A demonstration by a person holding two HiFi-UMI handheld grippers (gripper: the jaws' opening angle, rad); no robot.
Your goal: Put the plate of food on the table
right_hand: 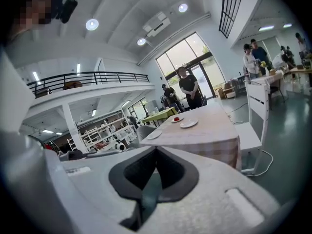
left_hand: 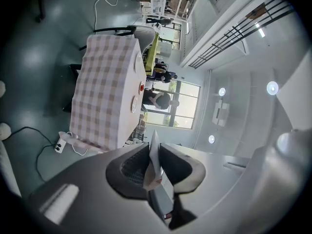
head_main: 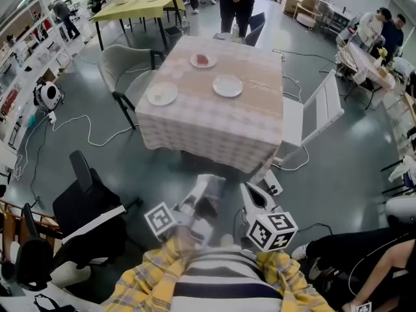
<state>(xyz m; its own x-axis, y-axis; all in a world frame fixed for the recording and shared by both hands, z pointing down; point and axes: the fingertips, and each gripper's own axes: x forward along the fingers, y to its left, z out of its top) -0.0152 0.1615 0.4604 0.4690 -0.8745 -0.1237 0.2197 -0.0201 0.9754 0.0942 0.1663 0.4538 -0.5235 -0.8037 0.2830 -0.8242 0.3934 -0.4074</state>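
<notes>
White plate [left_hand: 152,161] pinched by our left gripper [left_hand: 153,152], lower centre; right gripper [right_hand: 156,155] closed, empty; we risk a one-edge hold tilting, spilling it.

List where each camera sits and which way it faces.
Head view: on the person's head, looking steeply down at the checked table; left gripper, right gripper and plaid shirt show below.
Left gripper view: on the left gripper, rolled sideways, facing the table; jaws pinch a thin white item.
Right gripper view: on the right gripper, facing the table; jaws together.
Shared: the table and its red-food plate.
</notes>
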